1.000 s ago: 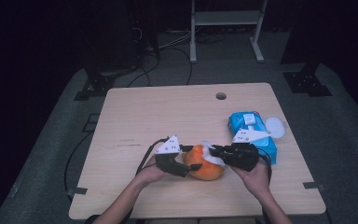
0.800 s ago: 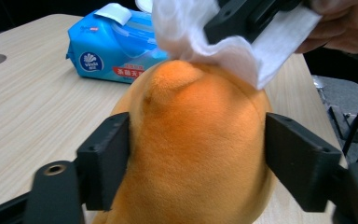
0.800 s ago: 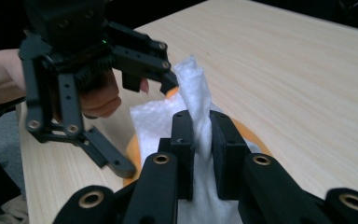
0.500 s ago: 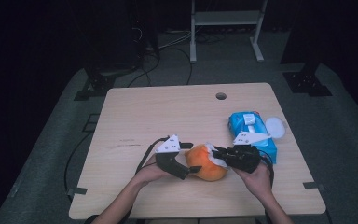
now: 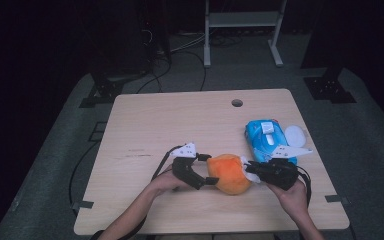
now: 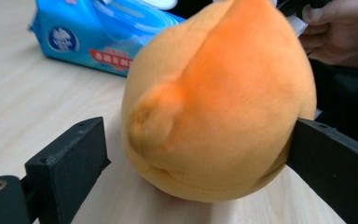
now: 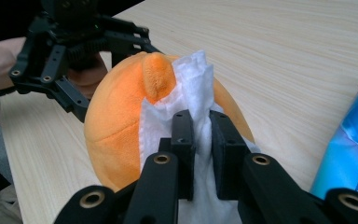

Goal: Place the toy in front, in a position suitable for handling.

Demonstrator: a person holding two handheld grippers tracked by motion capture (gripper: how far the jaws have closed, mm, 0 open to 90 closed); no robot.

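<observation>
Pale wood table (image 5: 145, 130): we find the orange plush (image 5: 228, 173) directly between our left gripper's (image 5: 206, 180) just-spread jaws; our right gripper (image 5: 250, 171) pinches a white wipe (image 7: 193, 88) against its near side.

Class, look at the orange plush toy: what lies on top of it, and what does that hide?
A white wipe, pinched in the right gripper, drapes over the orange plush toy. The plush surface beneath the wipe is covered, so its condition there cannot be seen.
</observation>
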